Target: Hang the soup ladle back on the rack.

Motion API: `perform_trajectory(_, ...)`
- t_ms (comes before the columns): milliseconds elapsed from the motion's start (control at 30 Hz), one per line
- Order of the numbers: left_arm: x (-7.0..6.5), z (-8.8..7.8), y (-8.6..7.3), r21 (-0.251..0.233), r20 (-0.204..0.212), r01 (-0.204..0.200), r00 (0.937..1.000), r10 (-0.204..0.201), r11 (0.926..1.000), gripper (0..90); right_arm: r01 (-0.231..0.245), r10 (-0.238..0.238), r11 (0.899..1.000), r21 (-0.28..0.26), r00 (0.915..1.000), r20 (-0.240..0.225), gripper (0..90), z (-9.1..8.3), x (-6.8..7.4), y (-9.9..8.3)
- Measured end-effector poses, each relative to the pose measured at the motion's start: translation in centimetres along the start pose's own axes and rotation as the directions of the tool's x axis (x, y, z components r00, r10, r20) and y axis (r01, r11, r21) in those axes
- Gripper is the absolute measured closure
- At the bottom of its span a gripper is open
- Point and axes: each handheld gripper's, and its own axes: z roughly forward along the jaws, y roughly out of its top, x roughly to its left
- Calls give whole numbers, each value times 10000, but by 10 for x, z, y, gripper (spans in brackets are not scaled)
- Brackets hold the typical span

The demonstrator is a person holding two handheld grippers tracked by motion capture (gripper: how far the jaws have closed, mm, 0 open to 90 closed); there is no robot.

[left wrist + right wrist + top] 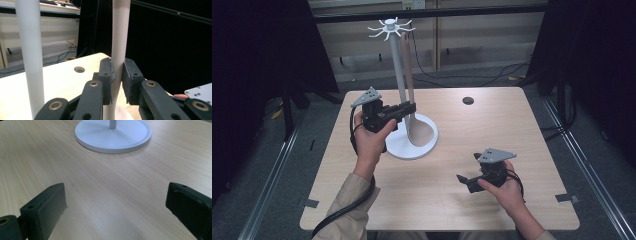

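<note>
- Left gripper (412, 107) w/ fingers (106, 75) clamped on the handle of the wooden spoon (411, 85), low on the shaft, just above where it widens to the bowl.
- In left gripper view the pads sit on both sides of the pale handle (119, 37), no gap visible; grip looks firm.
- Spoon is beside the white stand (398, 70), handle near-upright & close to parallel w/ the pole, bowl down, over or on the round base (404, 147); can't tell if it touches.
- Long axis: vertical, slight lean; handle tip points up toward the hook crown (389, 27), bowl toward the bench (447, 200).
- Prob. why: holding low keeps the long handle steady while its top end is worked at a hook. Can't tell if the tip is hooked.
- Left gripper lies about level, side-on to the shaft, so the fingers pinch across the handle rather than along it.
- Right gripper (465, 181) w/ fingers (46, 207) wide apart, nothing between, low over bare bench, well apart from the stand; aimed at the base (113, 137). Looks idle, maybe ready to brace the base.
- Small dark hole (468, 100) in the bench far side, not involved.
</note>
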Motion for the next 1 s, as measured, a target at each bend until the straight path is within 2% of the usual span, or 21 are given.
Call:
perform_trajectory(200, 4, 0, -1, -118, -213, 129, 9997, -132, 9998, 776, 14, -14, 10000, 7, 10000, -29, 26, 0, 1, 0)
perform_trajectory(400, 8, -3, 0, -52, -591, -117, 9982, 114, 9999, 771, 13, -13, 10000, 15, 10000, -34, 27, 0, 0, -1)
perform_trajectory(600, 10, -3, -1, -155, -788, -118, 9968, 105, 9998, 766, 15, -15, 10000, 28, 10000, -58, 27, 1, 1, -1)
perform_trajectory(700, 11, -4, -1, -165, -1046, -110, 9945, 92, 9998, 762, 3, -3, 10000, 50, 10000, -69, 26, 1, 1, -1)
perform_trajectory(800, 12, -3, -1, -224, -1036, -82, 9946, 59, 9997, 760, 47, -47, 10000, 71, 10000, -85, 26, 2, 1, -1)
perform_trajectory(1000, 12, 0, -2, -214, -1134, -307, 9932, 281, 9993, 757, 83, -82, 9999, 117, 9999, -76, 26, 3, 3, -1)
